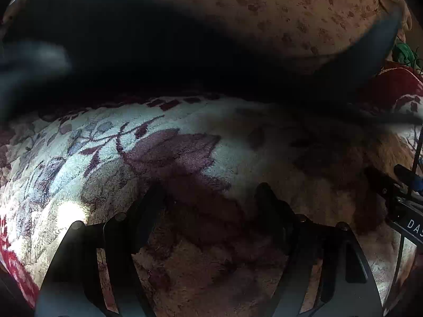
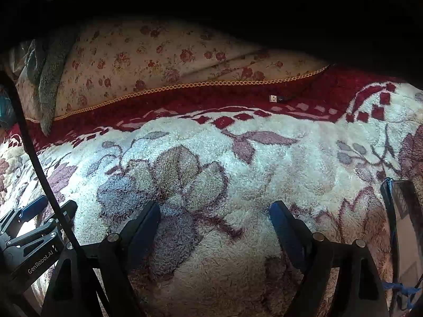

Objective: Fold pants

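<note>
The black pants [image 1: 164,52] appear as a large, dark, blurred mass across the upper half of the left wrist view, above the fluffy floral blanket [image 1: 164,148]. A dark mass also fills the top of the right wrist view [image 2: 238,0]; I cannot tell if it is the pants. My left gripper [image 1: 211,192] is open and empty over the blanket. My right gripper [image 2: 215,211] is open and empty over the blanket [image 2: 211,158]. Each gripper shows at the edge of the other's view: the right one [image 1: 401,198] and the left one [image 2: 34,227].
A rose-print sheet [image 2: 171,60] lies beyond the blanket's red border [image 2: 211,97]. A USB plug with a black cable [image 2: 276,98] lies on the red border. A phone-like slab [image 2: 404,224] lies at the right. A grey towel [image 2: 50,79] hangs at the left.
</note>
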`<state>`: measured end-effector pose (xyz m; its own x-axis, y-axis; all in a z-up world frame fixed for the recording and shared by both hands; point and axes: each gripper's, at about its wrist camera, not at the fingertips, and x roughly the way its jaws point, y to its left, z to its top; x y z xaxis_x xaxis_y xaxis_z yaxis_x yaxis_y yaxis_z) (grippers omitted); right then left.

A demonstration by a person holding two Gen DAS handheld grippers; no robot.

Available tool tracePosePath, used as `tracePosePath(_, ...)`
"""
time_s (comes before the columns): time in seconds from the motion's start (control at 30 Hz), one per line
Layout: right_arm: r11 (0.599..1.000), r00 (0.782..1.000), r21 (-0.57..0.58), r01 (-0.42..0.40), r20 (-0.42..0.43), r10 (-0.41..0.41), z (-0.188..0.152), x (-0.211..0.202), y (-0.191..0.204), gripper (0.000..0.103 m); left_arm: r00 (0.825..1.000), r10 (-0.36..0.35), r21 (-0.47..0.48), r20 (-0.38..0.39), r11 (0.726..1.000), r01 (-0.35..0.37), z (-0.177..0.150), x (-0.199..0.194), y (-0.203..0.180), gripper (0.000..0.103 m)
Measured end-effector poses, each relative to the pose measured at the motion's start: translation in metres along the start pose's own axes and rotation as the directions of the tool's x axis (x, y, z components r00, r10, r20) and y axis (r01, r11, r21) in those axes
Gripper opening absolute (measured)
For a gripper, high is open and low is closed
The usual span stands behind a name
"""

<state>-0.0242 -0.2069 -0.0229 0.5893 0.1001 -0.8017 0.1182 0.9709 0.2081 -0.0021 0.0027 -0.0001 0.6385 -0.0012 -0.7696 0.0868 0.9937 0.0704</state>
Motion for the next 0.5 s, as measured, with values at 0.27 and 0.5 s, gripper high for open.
tracePosePath(0.27, 1.0, 1.0, 0.002, -0.004, -0.001, 0.004, 0.0028, -0.0018, 0.0, 0.085, 1.0, -0.002, -0.002, 0.001, 1.0, 0.002, -0.0016, -0.0004, -0.002, 0.073)
tracePosePath(0.5, 1.0, 1.0, 0.003, -0.005, 0.0, 0.005, 0.0003, -0.003, -0.0009, 0.085, 1.0, -0.002, -0.002, 0.001, 1.0, 0.002, -0.0015, -0.0003, -0.0016, 0.073)
